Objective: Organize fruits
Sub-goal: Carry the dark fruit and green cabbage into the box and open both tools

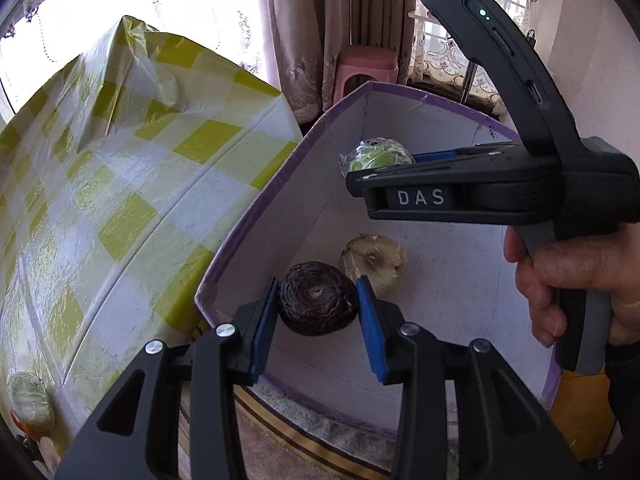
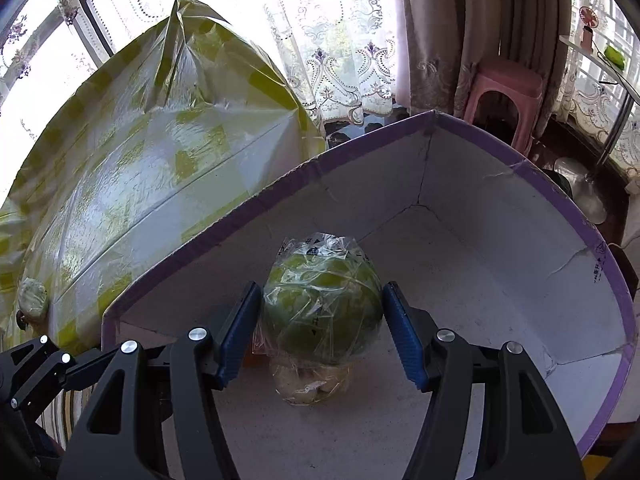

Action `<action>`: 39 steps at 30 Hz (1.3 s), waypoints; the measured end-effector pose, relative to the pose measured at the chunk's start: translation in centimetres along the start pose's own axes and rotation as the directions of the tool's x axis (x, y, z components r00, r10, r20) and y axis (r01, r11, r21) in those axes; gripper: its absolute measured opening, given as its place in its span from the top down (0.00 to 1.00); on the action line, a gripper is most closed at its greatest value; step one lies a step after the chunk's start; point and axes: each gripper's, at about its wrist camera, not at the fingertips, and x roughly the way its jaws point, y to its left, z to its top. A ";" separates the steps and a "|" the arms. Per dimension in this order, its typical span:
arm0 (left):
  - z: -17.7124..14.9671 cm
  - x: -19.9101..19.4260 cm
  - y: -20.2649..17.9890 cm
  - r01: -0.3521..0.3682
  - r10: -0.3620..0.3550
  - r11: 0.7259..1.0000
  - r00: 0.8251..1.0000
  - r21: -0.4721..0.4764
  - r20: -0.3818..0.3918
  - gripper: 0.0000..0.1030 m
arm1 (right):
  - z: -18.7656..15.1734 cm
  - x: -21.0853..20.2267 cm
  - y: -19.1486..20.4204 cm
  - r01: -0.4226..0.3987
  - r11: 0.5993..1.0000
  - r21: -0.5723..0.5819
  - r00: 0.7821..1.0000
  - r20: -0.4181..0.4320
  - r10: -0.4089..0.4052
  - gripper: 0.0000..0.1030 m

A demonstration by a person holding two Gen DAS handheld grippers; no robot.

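Fingers first: the left gripper (image 1: 318, 316) has its blue fingers (image 1: 264, 328) pinching a dark, wrinkly brown fruit (image 1: 318, 300), pads pressed on both sides of it, and it's hanging just inside the near wall of the cardboard box (image 1: 248, 232), over the box floor rather than resting on it as far as I can tell. The right gripper (image 2: 322, 324) has its fingers (image 2: 404, 340) clamped on a green fruit in a clear plastic bag (image 2: 322, 300), held above the box floor too. You can also see that right gripper from the left wrist view, with a hand (image 1: 576, 284) wrapped around its grey handle and the bagged green fruit poking out past the fingertips near the far wall of the box. The box itself is white inside with a purple rim, open on top, and it sits just beside the right edge of the bench (image 1: 120, 184), which is covered in a yellow-and-white check plastic cloth. Inside the box so far there's one pale yellowish wrapped fruit (image 1: 374, 264) lying on the floor, just behind the dark one in the left view and right under the green one in the right view. Over by the near left corner of the bench there's another pale green wrapped fruit (image 1: 30, 402) with something orange under it, hard to make out. A pink stool (image 2: 506, 96) stands behind the box by the curtains.
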 end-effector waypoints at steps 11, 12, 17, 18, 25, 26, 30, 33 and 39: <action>0.4 6.0 -2.0 -0.069 0.105 0.979 0.976 0.191 -0.188 0.62 | 0.3 3.6 -0.1 0.074 0.994 -0.079 0.986 -0.144 -0.085 0.40; 0.4 6.4 -2.2 -0.087 0.129 0.973 0.973 0.215 -0.191 0.62 | 0.2 4.0 0.0 0.075 0.993 -0.087 0.984 -0.155 -0.088 0.40; -0.1 8.2 -2.6 -0.131 0.193 0.951 0.959 0.279 -0.208 0.62 | -0.3 5.5 -0.3 0.090 0.992 -0.094 0.974 -0.201 -0.107 0.40; -0.2 8.5 -2.6 -0.143 0.208 0.947 0.955 0.288 -0.210 0.61 | -0.4 5.6 -0.4 0.093 0.992 -0.090 0.972 -0.208 -0.110 0.39; -0.3 10.1 -2.6 -0.198 0.277 0.921 0.939 0.335 -0.206 0.60 | -0.7 6.8 -0.8 0.096 0.993 -0.073 0.961 -0.254 -0.112 0.38; -0.3 10.1 -2.6 -0.206 0.283 0.919 0.938 0.335 -0.200 0.60 | -0.7 6.8 -0.8 0.095 0.993 -0.073 0.961 -0.252 -0.110 0.38; -0.4 10.2 -2.7 -0.212 0.290 0.917 0.936 0.338 -0.200 0.60 | -0.9 6.6 -0.8 0.092 0.993 -0.069 0.961 -0.254 -0.107 0.38; -0.3 10.3 -3.1 -0.228 0.305 0.910 0.934 0.347 -0.185 0.54 | -1.0 6.3 -0.7 0.080 0.995 -0.066 0.964 -0.249 -0.094 0.27; -0.4 9.5 -2.9 -0.252 0.317 0.909 0.935 0.332 -0.159 0.29 | -0.5 5.4 -0.8 0.070 0.996 -0.057 0.969 -0.231 -0.081 0.26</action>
